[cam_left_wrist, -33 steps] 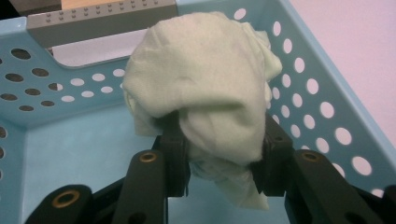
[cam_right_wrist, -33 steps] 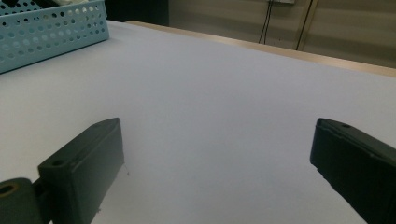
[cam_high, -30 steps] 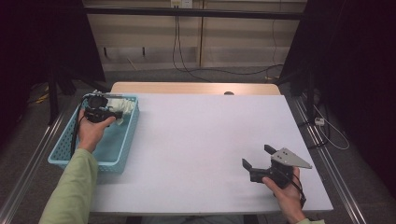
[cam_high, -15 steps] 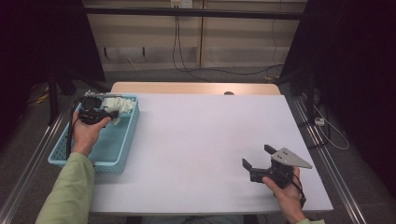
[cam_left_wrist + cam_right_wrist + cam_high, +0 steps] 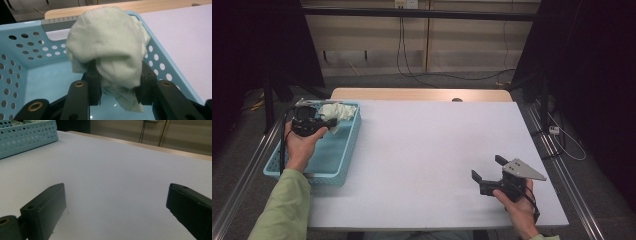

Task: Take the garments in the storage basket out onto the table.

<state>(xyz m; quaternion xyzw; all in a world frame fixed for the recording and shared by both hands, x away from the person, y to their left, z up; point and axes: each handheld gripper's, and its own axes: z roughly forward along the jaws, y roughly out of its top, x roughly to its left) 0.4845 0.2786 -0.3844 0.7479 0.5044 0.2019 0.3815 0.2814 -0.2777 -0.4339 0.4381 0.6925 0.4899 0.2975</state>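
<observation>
Cloth (image 5: 110,47), pale green and bunched, sits clamped between the jaws of the left gripper (image 5: 117,87), held above the floor of the blue basket (image 5: 30,50) near its far right corner. From the high view the basket (image 5: 347,145) stands at the table's left edge, with the left gripper (image 5: 324,122) over its far end and the cloth (image 5: 337,111) draped just beyond it. Right gripper (image 5: 487,169) rests low at the near right of the white table (image 5: 427,150), jaws spread wide, nothing between them. Step in hand, as I judge it: lifting the cloth out of the basket. Next move calls for raising it clear of the rim, then carrying it right over the open tabletop without snagging the hanging folds on the basket wall.
</observation>
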